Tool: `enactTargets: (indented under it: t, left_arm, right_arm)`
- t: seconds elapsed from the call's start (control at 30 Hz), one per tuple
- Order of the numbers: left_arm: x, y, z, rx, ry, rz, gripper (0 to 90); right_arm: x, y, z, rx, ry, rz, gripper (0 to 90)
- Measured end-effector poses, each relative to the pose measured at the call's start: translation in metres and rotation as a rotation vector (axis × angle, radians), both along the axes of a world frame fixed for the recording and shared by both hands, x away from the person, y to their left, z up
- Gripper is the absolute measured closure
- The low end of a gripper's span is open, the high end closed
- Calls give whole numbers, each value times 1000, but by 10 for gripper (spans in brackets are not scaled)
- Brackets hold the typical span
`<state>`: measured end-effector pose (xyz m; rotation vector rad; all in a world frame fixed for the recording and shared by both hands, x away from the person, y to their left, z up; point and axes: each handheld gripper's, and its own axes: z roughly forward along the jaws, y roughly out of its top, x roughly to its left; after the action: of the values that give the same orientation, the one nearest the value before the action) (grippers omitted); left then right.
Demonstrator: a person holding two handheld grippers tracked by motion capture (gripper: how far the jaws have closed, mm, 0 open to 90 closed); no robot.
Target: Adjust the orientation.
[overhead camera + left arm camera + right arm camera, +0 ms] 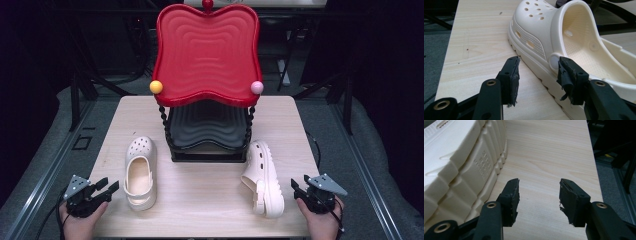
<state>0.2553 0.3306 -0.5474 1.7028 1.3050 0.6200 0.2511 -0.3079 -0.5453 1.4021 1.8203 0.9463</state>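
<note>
Two cream clogs on the table (210,200), one each side of a two-tier rack (207,120) w/ a red top tray (206,52) and a black lower tray (207,125).

Left clog (139,172) sits upright on its sole, toe pointing away from the person, heel strap nearest them, just left of the rack base. Right clog (263,178) lies tipped on its side, tread facing right, just right of the rack's front corner.

Left gripper (106,188) is held low at the near-left table corner, aimed toward the left clog's heel, close to it but apart in the high view. In the left gripper view (537,75) the jaws stand wide apart w/ nothing between the pads; the right jaw sits in front of the clog's (564,42) side by the strap rivet, can't tell if it touches; bare wood shows between the jaws.

Right gripper (296,186) is at the near-right corner, just right of the tipped clog's heel end. In the right gripper view (539,195) jaws are also wide apart, holding nothing, only wood between them; the clog's lugged sole (461,170) is just left of the left jaw, not touching
</note>
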Motion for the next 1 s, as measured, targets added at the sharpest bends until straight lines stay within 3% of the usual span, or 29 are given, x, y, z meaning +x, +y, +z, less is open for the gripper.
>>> enactTargets:
  t: [0.1, 0.27, 0.47, 0.53, 0.67, 1.0]
  left_arm:
    - [-1, -2, 4, -22, -24, -27, 547]
    - [-3, -9, 15, 5, -59, -38, 576]
    - [7, -19, 26, 12, -55, -49, 573]
    - [12, -24, 27, 55, -41, -57, 572]
    - [23, -35, 27, 128, -68, -57, 564]
    - [48, -48, 25, 196, -47, -64, 693]
  right_arm:
    - [-1, -1, -1, 14, 1, 5, 496]
    - [0, -2, -3, 33, 16, 17, 513]
    - [0, -4, -2, 53, 13, 6, 513]
    - [0, -4, -3, 59, 17, 4, 513]
    - [0, -5, -3, 69, 18, 0, 513]
    - [0, -6, -4, 97, 18, 7, 514]
